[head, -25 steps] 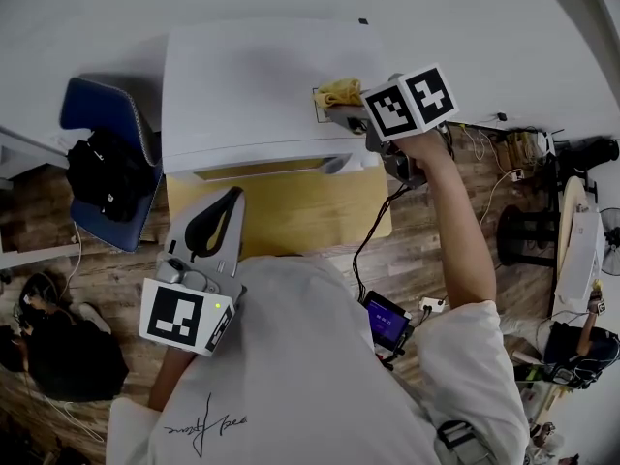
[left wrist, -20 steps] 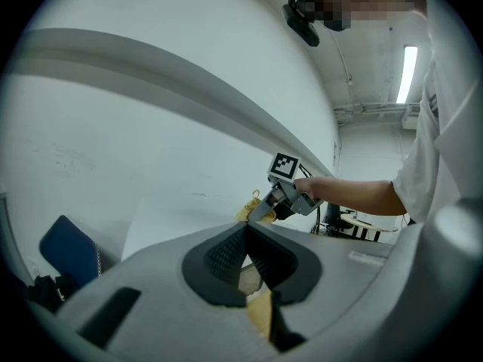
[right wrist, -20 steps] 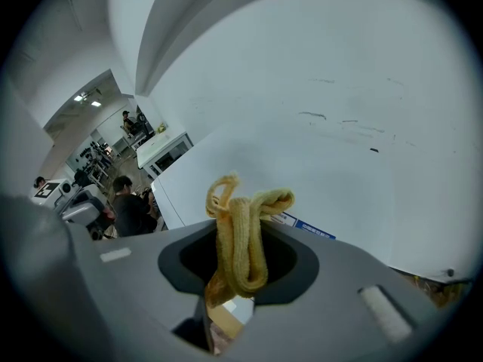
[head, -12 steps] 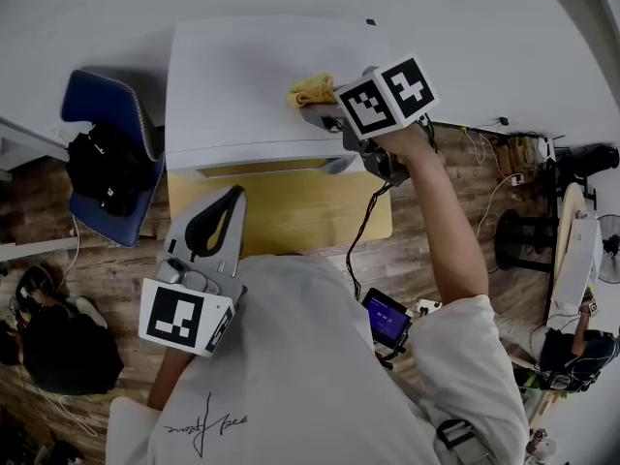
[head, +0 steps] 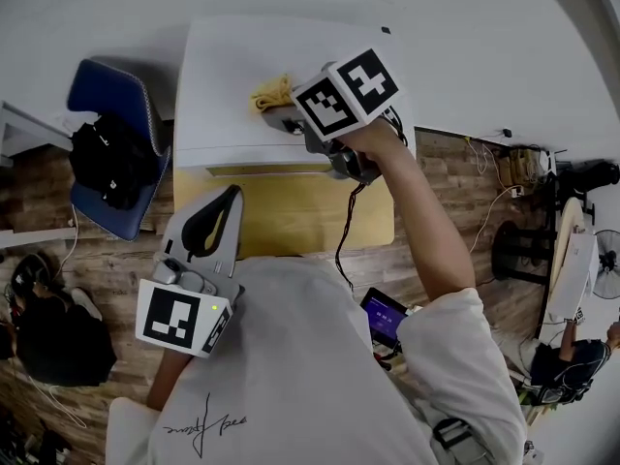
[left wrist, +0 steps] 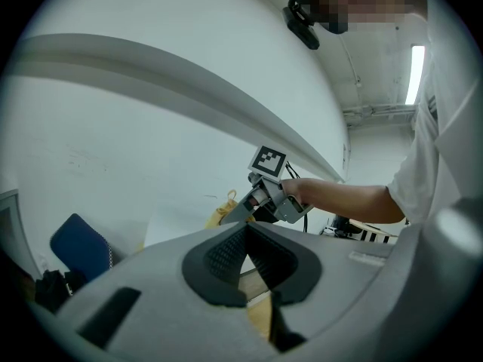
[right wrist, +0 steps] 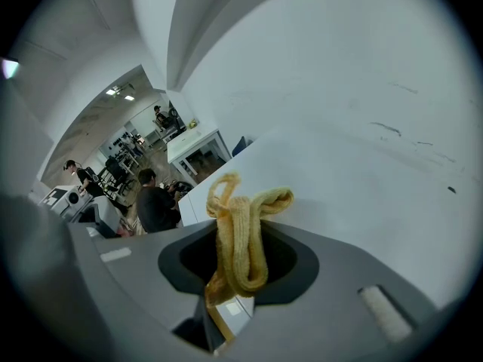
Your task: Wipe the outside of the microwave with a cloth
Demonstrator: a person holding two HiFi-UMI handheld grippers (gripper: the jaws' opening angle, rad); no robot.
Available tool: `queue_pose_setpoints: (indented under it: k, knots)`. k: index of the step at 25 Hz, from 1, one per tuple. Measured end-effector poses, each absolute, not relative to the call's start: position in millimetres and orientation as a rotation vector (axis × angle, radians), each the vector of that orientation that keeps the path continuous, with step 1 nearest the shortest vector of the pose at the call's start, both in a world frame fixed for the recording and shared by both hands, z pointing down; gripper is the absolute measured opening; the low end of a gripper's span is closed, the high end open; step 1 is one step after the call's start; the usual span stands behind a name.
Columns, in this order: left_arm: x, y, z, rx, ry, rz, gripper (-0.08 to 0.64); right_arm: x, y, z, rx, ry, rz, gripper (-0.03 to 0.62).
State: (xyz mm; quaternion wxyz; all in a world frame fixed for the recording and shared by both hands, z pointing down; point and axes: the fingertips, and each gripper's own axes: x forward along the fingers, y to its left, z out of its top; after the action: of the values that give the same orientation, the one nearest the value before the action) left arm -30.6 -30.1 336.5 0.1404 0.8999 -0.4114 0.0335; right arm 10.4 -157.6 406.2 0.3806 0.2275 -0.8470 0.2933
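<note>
The right tool (head: 279, 114) is clamped on the yellow cloth (head: 270, 93). The right gripper view shows the folded fabric pinched between the jaws, with its loops standing out past the tips. The cloth lies pressed on the white top panel of the microwave (head: 320, 37), at about 9 o'clock from the tool's marker cube.

Over the last second the cloth has swept from the right part of the top panel toward 9 o'clock. It now sits left of centre, near the front edge. That reads as one wiping stroke across the top, nearly at its left end. The back of the panel toward 12 o'clock, and the sides and door, seem still to be wiped, though no view shows whether they are clean.

The left tool (head: 231, 198) has not moved. It hangs over the wooden counter (head: 291, 223) at 6 o'clock from the microwave, its jaws closed together on nothing.

A blue chair (head: 107, 95) stands at 9 o'clock, well clear of the stroke.
</note>
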Motion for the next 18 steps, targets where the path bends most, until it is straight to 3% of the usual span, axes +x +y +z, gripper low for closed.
queue_pose_setpoints:
  k: [18]
  knots:
    - [-64, -39, 340, 2.539, -1.279, 0.1, -0.009, -95, -163, 403, 0.37, -2.265, 0.745, 0.118]
